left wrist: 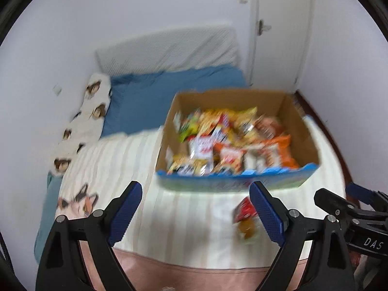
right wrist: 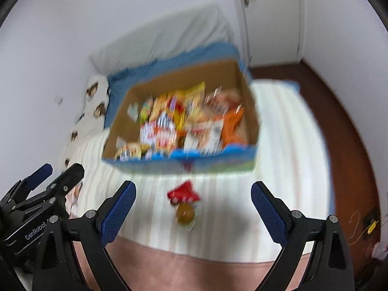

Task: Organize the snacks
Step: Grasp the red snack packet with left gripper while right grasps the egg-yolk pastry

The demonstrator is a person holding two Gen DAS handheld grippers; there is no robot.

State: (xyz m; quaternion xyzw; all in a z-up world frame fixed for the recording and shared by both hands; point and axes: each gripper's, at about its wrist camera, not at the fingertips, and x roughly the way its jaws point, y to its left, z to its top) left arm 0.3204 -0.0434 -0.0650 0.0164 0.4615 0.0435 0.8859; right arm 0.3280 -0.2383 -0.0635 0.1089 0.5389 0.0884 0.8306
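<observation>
Only two markings read clearly. White letters "DAS" stand on the black body of the right gripper (left wrist: pixel 363 208), seen at the right edge of the left wrist view. "GenRobot" stands in white on the black body of the left gripper (right wrist: pixel 41 194), at the left edge of the right wrist view. The print on the snack packets (left wrist: pixel 228 143) and on the cardboard box (left wrist: pixel 232 183) is blurred — illegible.

Both fisheye views are lit by soft, even indoor light, bright on the white walls, with no hard glare. Motion blur smears everything beyond the claws: the cardboard box (left wrist: pixel 232 140) of snacks ahead and the red packet (right wrist: pixel 184 195) between the right claw's fingers lose all print. The claw fingers (left wrist: pixel 126 211) themselves stay sharp. Straight lines bow outward, and black vignette fills the corners.
</observation>
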